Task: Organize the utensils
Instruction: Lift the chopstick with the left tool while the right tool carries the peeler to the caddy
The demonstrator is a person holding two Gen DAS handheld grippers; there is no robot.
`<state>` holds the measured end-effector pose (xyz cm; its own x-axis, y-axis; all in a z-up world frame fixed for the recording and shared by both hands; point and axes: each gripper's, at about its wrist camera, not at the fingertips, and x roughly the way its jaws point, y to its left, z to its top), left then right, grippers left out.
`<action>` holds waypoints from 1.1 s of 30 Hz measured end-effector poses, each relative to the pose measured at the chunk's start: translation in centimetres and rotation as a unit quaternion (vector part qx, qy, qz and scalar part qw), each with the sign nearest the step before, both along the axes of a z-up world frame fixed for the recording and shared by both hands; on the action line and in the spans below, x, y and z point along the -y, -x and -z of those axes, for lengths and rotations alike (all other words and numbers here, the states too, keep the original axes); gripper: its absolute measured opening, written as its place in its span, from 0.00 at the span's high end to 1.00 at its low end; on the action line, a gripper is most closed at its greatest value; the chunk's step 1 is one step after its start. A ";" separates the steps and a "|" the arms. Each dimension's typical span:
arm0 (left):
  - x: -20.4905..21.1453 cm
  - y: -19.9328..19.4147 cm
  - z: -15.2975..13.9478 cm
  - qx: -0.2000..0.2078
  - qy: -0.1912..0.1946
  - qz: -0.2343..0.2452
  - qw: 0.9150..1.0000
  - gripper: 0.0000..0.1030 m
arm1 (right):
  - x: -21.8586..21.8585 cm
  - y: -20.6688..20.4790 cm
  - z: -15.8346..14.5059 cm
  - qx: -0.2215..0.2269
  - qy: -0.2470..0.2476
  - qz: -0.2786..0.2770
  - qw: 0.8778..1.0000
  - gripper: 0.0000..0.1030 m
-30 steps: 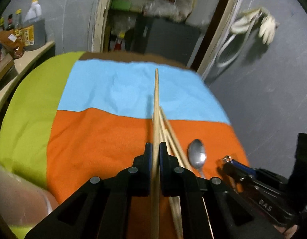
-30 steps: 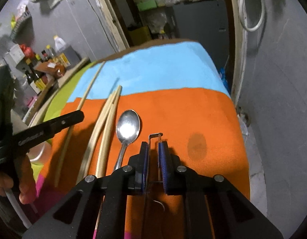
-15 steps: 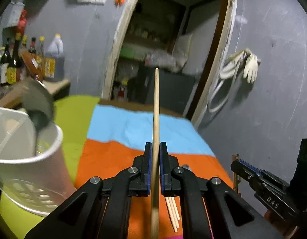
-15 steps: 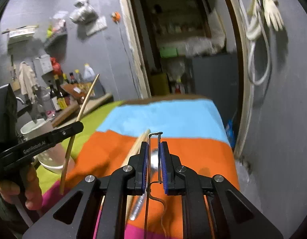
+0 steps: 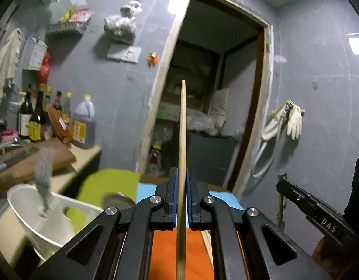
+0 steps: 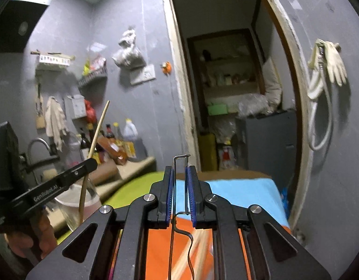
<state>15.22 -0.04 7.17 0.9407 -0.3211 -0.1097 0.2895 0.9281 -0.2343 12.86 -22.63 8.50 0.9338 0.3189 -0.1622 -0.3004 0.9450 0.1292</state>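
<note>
The table under its striped cloth (image 5: 177, 245), with orange, blue and green bands, fills the lower part of both views, and it serves as the sorting surface. At its left edge stands a white perforated holder (image 5: 49, 221), already carrying a blurred utensil, which I judge to be where loose pieces belong. Both tools are lifted off the cloth and point roughly level toward the doorway, which suits carrying long items clear of the table. The left gripper (image 5: 182, 198) has its jaws clamped together on a long wooden chopstick (image 5: 182, 140), gripped partway along so the tip projects straight ahead for lowering into the holder. The right gripper (image 6: 180, 193) is pressed closed on a thin bent wire utensil (image 6: 180, 163); its squared loop juts just past the pads while its wavy tail hangs below. More chopsticks seem to lie on the orange band, too blurred to count.
</note>
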 end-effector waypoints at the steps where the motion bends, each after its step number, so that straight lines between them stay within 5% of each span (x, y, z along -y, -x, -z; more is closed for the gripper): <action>1: -0.8 0.0 -0.2 0.002 0.002 -0.002 1.000 0.95 | -0.2 0.0 -0.3 0.004 -0.004 -0.004 1.000 0.90; 18: -13.7 -1.4 -2.3 0.013 0.044 -0.124 0.991 0.95 | -9.5 -3.8 -5.0 0.051 -0.076 -0.108 0.990 0.90; 33: -16.9 -4.0 1.0 0.006 0.057 -0.176 0.983 0.95 | -14.5 -6.1 -1.4 0.051 -0.087 -0.125 0.987 0.90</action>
